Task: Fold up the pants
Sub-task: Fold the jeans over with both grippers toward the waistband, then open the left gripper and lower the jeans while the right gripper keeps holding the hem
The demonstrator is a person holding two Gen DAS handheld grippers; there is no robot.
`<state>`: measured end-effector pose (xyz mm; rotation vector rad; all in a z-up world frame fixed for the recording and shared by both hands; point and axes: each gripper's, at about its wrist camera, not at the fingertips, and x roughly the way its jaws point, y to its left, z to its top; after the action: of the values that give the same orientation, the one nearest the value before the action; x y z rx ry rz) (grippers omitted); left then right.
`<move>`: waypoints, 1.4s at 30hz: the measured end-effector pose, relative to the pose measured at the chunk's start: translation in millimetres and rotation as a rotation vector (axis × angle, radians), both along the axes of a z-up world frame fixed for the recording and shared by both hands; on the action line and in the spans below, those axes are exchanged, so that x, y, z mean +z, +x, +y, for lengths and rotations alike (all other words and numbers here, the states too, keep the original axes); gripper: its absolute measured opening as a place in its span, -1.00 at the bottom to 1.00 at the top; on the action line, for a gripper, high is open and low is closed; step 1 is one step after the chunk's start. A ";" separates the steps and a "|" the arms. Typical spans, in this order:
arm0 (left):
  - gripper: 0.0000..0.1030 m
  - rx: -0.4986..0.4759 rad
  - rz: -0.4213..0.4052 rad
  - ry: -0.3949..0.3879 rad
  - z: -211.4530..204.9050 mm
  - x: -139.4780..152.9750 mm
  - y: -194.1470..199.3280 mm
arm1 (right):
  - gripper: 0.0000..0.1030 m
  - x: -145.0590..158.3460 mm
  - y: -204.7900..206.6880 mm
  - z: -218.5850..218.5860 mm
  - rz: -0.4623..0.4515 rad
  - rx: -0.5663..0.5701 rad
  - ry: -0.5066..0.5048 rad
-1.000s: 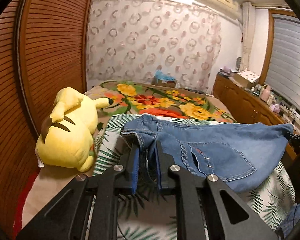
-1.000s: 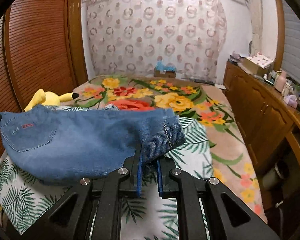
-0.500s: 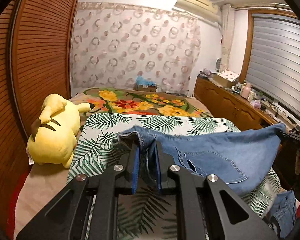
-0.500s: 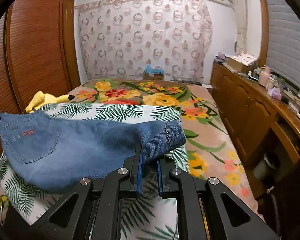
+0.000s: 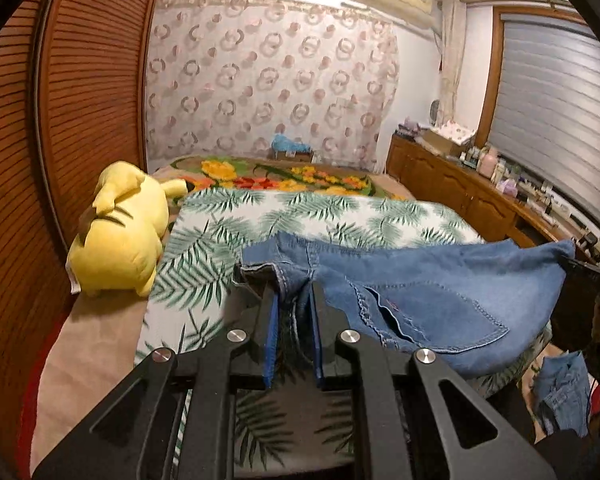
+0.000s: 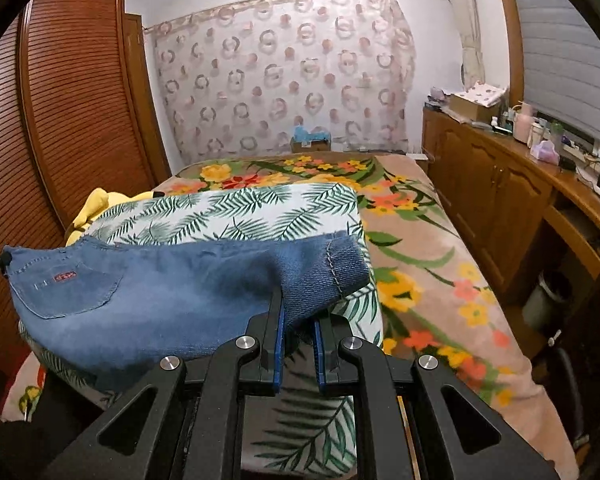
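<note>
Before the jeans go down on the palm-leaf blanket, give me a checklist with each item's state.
1. Left gripper clamped on the waist end of the jeans: ok.
2. Right gripper clamped on the hem end: ok.
3. Jeans spread between the grippers without twist: ok, sagging in the middle.
4. Palm-leaf blanket free of clutter where visible: ok.
5. Yellow plush clear of the blanket: ok, beside its left edge.
6. Layers underneath aligned: cannot tell.

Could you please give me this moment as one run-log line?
left gripper: shut on jeans | right gripper: shut on jeans | jeans: stretched between both, above leaf-print blanket
</note>
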<state>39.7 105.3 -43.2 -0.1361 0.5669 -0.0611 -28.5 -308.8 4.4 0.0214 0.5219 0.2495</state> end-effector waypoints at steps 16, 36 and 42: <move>0.06 0.029 0.108 0.043 0.0 -33.4 -3.7 | -0.56 -11.9 23.6 -14.2 0.126 -0.049 0.051; 0.55 -0.099 0.173 0.033 -64.3 -61.0 12.5 | -0.40 -14.5 4.4 -9.6 0.113 -0.082 0.071; 0.55 -0.106 0.187 0.050 -75.9 -65.0 15.2 | -0.40 -11.5 8.1 -12.7 0.110 -0.083 0.077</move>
<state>54.9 29.4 -108.2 -0.0631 0.7619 -0.1384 -20.4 -321.5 -7.1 0.1322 0.6191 0.1874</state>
